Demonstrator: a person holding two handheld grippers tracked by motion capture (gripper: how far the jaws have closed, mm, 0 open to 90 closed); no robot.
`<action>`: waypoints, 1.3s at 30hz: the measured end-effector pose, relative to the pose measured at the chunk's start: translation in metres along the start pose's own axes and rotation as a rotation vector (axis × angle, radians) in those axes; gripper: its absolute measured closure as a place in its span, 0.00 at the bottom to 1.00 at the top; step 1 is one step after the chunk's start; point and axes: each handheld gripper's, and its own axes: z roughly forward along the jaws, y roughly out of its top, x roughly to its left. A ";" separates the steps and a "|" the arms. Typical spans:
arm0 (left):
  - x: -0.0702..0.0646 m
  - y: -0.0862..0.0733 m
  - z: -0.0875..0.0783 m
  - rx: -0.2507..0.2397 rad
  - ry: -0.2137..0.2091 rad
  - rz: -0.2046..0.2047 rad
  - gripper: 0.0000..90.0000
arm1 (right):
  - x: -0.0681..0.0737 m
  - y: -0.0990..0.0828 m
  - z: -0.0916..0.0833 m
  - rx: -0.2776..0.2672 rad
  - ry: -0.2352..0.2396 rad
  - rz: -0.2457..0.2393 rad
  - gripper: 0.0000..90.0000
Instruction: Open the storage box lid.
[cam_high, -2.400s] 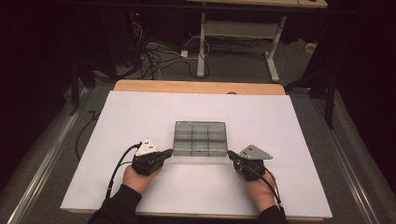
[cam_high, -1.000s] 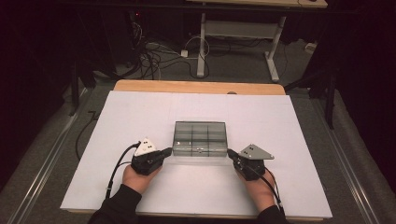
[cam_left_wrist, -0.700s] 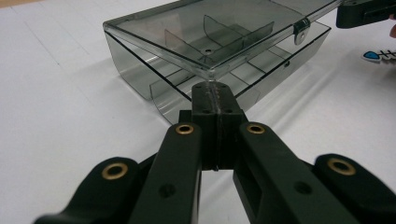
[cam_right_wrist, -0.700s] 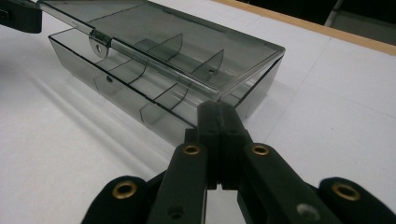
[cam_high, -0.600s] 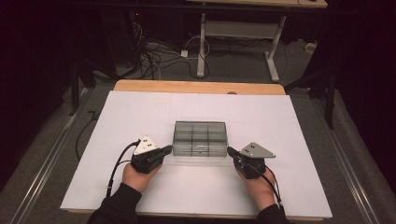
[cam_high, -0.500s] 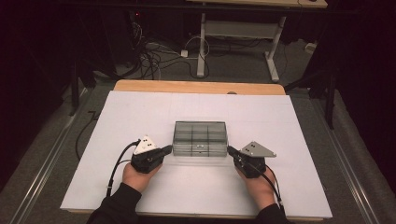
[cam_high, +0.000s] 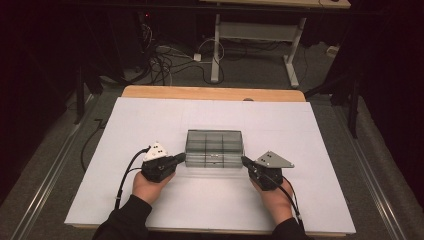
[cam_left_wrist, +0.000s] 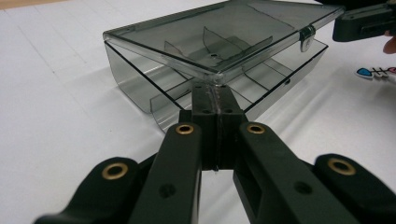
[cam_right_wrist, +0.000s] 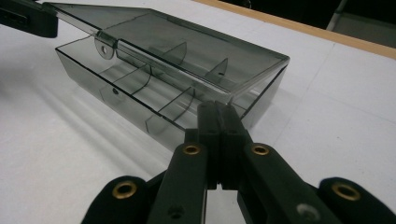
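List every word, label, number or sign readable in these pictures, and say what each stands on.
No readable text anywhere.
Sticker on the white table, right edge of the left gripper view: a blue-and-pink mark, cut off and too small to read.
Smoky clear box: no lettering visible.

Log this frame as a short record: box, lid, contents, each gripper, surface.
box: smoky clear divided box, mid-table
lid: lid hinged at the far side, front edge lifted off the base
contents: none seen in the compartments
left gripper: shut, tips under the lid's front left corner
right gripper: shut, tips under the front right corner
surface: white table
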 end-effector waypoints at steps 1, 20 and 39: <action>0.000 0.001 0.001 0.000 0.003 0.003 0.98 | 0.000 0.001 0.000 0.000 0.001 -0.006 1.00; -0.001 0.006 0.002 -0.010 0.020 -0.019 0.98 | -0.005 0.010 0.005 -0.021 0.016 -0.006 1.00; 0.008 0.021 0.017 -0.009 0.008 -0.020 0.98 | -0.016 0.026 0.013 -0.025 0.026 0.001 1.00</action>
